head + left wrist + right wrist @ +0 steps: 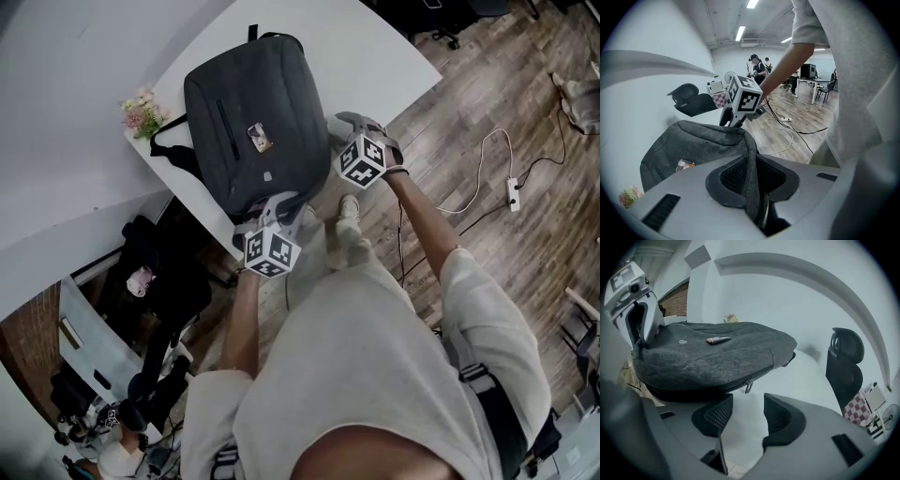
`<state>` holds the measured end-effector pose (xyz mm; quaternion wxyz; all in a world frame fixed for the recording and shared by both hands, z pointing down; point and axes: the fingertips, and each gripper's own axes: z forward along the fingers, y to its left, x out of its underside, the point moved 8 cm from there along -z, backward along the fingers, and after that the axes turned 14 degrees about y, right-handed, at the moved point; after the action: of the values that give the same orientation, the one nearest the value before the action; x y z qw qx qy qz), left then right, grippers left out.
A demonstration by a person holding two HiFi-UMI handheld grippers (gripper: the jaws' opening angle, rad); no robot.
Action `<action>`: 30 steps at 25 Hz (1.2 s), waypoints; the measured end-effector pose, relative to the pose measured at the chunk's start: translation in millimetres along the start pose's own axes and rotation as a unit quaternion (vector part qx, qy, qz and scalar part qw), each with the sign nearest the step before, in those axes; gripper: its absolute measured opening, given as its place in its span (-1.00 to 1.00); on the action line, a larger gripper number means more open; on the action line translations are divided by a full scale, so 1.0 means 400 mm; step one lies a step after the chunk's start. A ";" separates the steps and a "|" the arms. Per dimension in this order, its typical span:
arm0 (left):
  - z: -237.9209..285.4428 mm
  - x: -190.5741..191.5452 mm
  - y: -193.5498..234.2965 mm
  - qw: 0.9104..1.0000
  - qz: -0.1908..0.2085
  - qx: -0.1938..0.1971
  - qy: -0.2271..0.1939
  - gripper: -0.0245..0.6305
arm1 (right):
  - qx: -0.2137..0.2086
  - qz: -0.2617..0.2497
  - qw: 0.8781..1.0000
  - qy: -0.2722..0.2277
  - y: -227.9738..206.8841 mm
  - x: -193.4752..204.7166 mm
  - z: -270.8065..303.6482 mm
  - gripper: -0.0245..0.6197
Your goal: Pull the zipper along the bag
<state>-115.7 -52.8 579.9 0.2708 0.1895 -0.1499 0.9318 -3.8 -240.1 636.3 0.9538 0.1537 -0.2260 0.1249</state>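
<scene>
A dark grey backpack [253, 122] lies flat on the white table [375, 56]. My left gripper [277, 211] is at the bag's near edge. In the left gripper view a fold of the grey bag fabric [751, 173] runs between the pads, and the left gripper [752, 187] is shut on it. My right gripper [339, 127] is at the bag's right side. In the right gripper view the right gripper [747, 416] stands open with nothing between its pads. The small metal zipper pull [749, 385] hangs from the bag's edge [712, 355] just ahead of the gap.
A small bunch of flowers [141, 112] stands at the table's left corner, beside the bag's black strap [173, 155]. A black office chair [846, 366] stands beyond the table. A power strip with cable [513, 192] lies on the wooden floor. People [757, 68] stand far off.
</scene>
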 end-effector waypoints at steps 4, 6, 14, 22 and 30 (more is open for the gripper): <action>0.005 -0.001 0.000 1.000 0.003 0.002 0.002 -0.68 | -0.011 -0.037 0.999 0.004 -0.015 -0.033 0.026 -0.19; 0.004 0.001 0.001 1.000 0.003 0.004 0.002 -0.68 | -0.015 -0.046 0.999 0.005 -0.019 -0.043 0.037 -0.19; 0.011 0.016 0.010 1.000 0.005 0.010 0.008 -0.68 | -0.056 -0.111 0.992 -0.006 -0.016 -0.079 0.063 -0.35; 0.017 0.014 0.006 1.000 0.004 0.010 0.011 -0.67 | -0.069 -0.099 0.993 -0.008 -0.005 -0.067 0.051 -0.82; 0.022 0.013 0.006 1.000 -0.005 0.005 0.013 -0.67 | -0.033 -0.120 0.992 0.033 -0.016 -0.050 0.034 -0.86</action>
<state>-118.7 -55.8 589.6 0.2763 0.1792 -0.1408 0.9337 -24.5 -254.1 637.0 0.9733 0.1438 -0.1785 0.0072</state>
